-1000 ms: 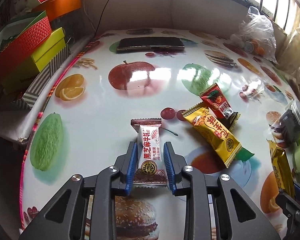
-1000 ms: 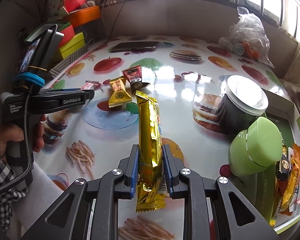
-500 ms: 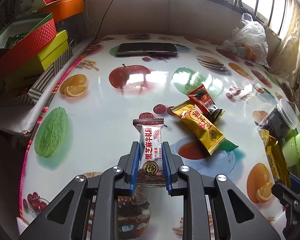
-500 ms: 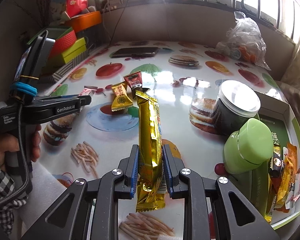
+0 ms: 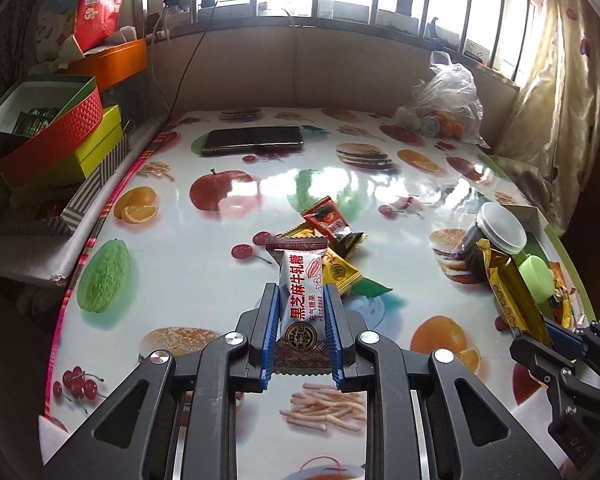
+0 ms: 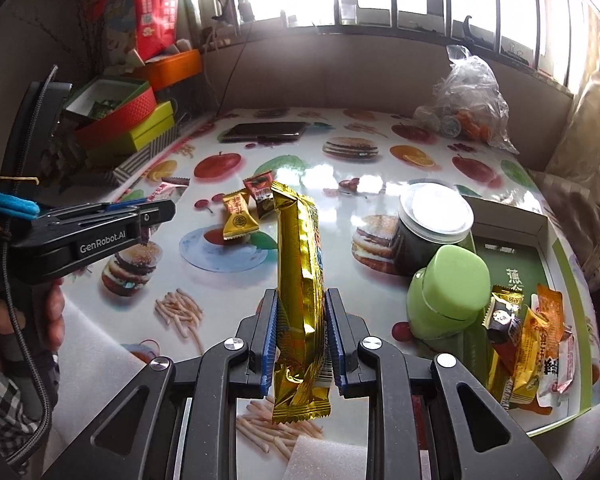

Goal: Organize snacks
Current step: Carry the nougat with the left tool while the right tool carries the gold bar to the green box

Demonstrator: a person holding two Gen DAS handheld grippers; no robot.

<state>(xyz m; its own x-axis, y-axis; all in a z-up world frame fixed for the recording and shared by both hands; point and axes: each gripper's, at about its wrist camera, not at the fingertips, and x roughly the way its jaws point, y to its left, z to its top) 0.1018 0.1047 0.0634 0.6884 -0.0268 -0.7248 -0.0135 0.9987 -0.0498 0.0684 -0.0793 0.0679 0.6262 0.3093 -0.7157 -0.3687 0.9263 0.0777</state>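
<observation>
My left gripper [image 5: 301, 300] is shut on a white sesame-candy packet [image 5: 299, 296] with brown ends, held above the table. My right gripper [image 6: 301, 304] is shut on a long gold snack bar [image 6: 300, 272], also held above the table; the bar also shows at the right of the left wrist view [image 5: 512, 292]. A yellow candy [image 6: 238, 220] and a red-and-black candy [image 6: 262, 194] lie on the table ahead. A shallow green-rimmed box [image 6: 556, 248] at the right holds a green jar [image 6: 448, 296], a dark lidded jar [image 6: 434, 224] and several wrapped snacks [image 6: 528, 348].
A phone [image 5: 254, 139] lies at the far side of the fruit-print table. Stacked red, yellow and orange boxes [image 5: 60, 136] stand off the left edge. A clear plastic bag [image 5: 446, 100] sits at the back right. My left hand holding its gripper [image 6: 72, 236] fills the right wrist view's left side.
My left gripper has lifted the white candy packet off the table and pulled back. My right gripper has also risen with the gold bar; the box shows more fully.
</observation>
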